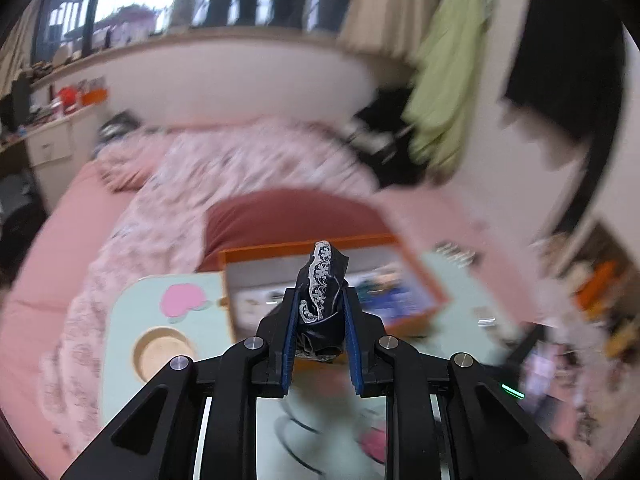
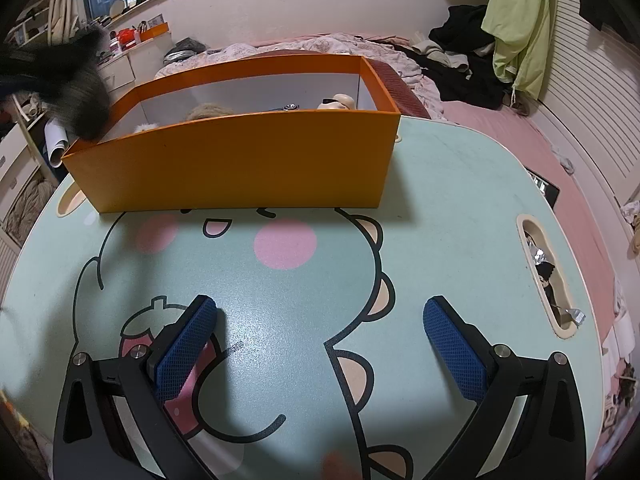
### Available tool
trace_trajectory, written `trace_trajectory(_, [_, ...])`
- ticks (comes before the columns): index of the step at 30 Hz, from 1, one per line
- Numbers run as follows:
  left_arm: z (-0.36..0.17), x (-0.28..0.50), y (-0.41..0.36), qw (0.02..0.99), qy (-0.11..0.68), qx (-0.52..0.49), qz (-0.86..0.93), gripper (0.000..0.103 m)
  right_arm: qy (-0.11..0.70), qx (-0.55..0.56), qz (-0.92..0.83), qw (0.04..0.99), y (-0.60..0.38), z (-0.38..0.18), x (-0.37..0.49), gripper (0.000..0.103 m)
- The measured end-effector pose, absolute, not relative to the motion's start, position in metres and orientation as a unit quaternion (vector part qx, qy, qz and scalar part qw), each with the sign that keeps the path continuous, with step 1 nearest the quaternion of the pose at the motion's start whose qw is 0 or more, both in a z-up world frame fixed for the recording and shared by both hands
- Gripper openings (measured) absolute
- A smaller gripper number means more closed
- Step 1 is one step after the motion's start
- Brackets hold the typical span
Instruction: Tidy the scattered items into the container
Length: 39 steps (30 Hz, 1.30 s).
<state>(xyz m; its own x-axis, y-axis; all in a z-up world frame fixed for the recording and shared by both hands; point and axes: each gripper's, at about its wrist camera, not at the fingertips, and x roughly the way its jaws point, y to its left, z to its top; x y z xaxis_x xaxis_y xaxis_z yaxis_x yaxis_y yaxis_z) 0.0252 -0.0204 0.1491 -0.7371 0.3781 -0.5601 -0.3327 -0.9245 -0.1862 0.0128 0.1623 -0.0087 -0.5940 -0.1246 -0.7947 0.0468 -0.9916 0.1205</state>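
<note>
My left gripper is shut on a black cloth with white lace trim and holds it in the air above the orange box, which stands on the mint cartoon table. That view is blurred by motion. In the right wrist view the orange box stands at the far side of the table, with several small items inside. My right gripper is open and empty, low over the table's near part. A dark blurred shape hangs over the box's left end.
The table has a slot at its right edge with small items in it and a round cup hole at its left. A pink bed with a floral quilt surrounds the table. Clothes hang at the back right.
</note>
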Motion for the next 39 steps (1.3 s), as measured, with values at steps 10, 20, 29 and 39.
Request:
trace_trajectory(10, [0.053, 0.042, -0.015, 0.206, -0.094, -0.367, 0.902, 0.041, -0.045, 0.443, -0.891, 0.091, 0.156, -0.005, 0.011, 0.092])
trace_trajectory(20, [0.045, 0.062, -0.004, 0.129, -0.043, -0.349, 0.927, 0.103, -0.063, 0.392, -0.902, 0.168, 0.156, 0.092, -0.044, 0.059])
trace_trajectory(29, [0.026, 0.055, -0.065, 0.038, -0.145, -0.372, 0.916, 0.103, -0.095, 0.537, -0.809, 0.218, 0.091, 0.049, -0.162, 0.059])
trace_trajectory(39, [0.035, 0.063, -0.08, 0.037, -0.162, -0.337, 0.927, 0.103, 0.015, 0.56, -0.808, 0.182, 0.065, 0.03, -0.178, 0.041])
